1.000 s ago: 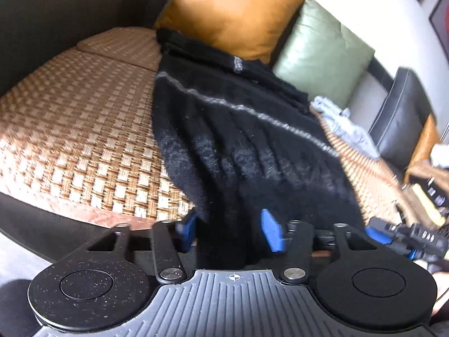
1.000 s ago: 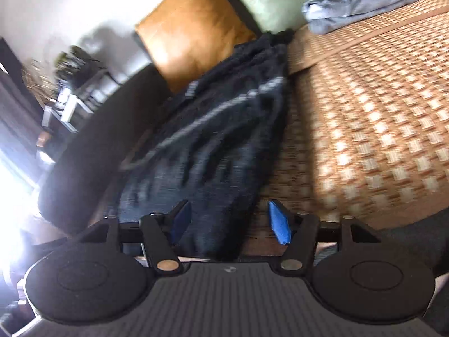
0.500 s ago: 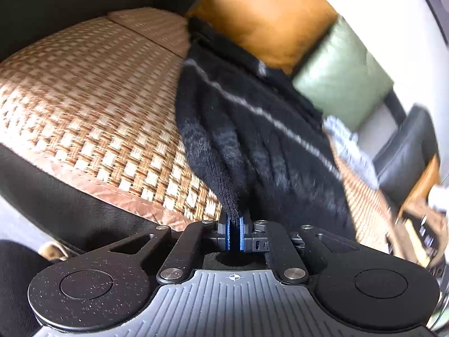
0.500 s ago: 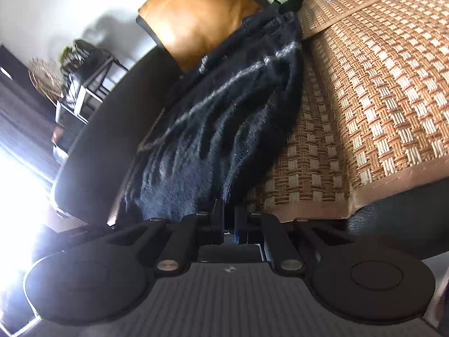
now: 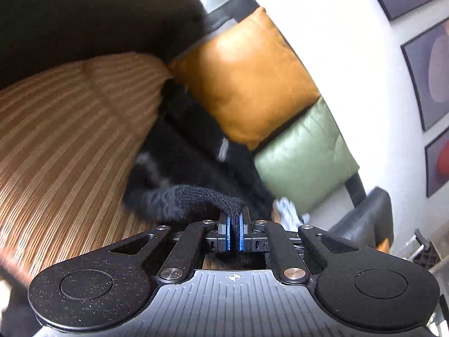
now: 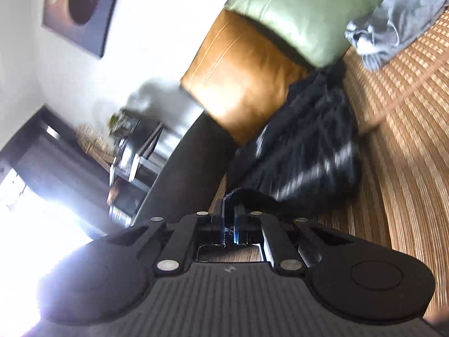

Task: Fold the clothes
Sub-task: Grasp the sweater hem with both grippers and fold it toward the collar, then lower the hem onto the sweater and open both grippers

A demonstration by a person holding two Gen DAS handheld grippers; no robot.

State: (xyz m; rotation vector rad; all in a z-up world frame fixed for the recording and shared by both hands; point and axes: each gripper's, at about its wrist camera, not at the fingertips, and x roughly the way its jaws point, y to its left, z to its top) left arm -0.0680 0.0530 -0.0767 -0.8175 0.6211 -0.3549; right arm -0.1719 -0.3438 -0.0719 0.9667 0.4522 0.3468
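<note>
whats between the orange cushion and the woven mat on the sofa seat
The black knit sweater lies bunched between the orange cushion and the woven mat, clearest in the left wrist view.

The woven mat [image 5: 64,146] on the sofa seat lies bare and open to the left of the black sweater [image 5: 193,174]. Far behind, the orange cushion [image 5: 247,78] and green cushion [image 5: 306,157] block passage. A grey garment [image 6: 398,19] occupies the mat's far right.
</note>
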